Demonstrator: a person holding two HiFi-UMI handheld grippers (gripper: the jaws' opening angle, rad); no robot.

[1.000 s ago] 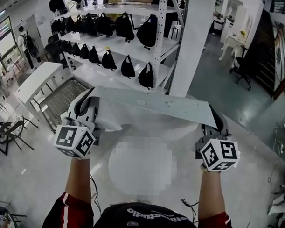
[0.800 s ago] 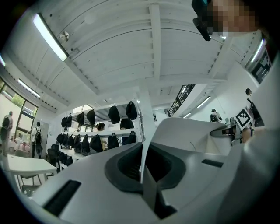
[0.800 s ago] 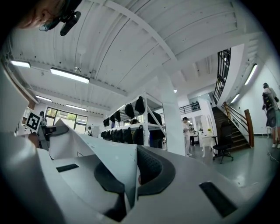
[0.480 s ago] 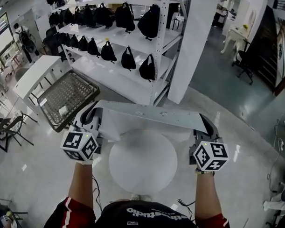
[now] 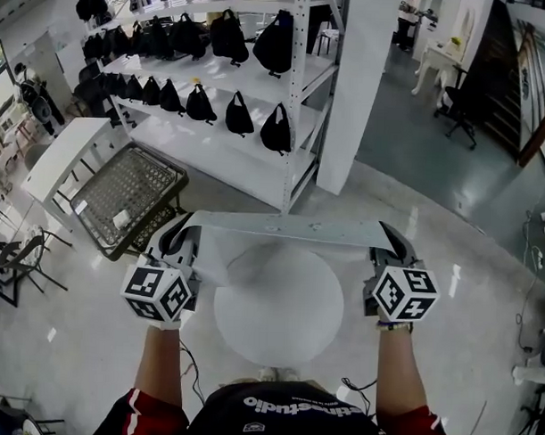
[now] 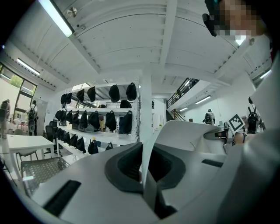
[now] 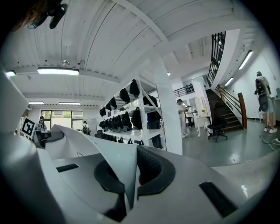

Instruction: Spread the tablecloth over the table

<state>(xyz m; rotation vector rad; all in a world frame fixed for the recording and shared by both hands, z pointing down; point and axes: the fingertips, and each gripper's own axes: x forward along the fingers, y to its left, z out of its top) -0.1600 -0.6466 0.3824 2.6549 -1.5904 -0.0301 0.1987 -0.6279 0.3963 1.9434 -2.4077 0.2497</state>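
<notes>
Above the table [image 5: 278, 315], tablecloth [image 5: 290, 229] runs crosswise, left gripper [image 5: 179, 241] to right gripper [image 5: 388, 246].

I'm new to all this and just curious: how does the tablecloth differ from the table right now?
The tablecloth hangs in the air, pinched at its two ends by the left tongs and right tongs; the table stands on the floor below. The tablecloth's top edge runs straight; the table is round. Both are pale.
</notes>
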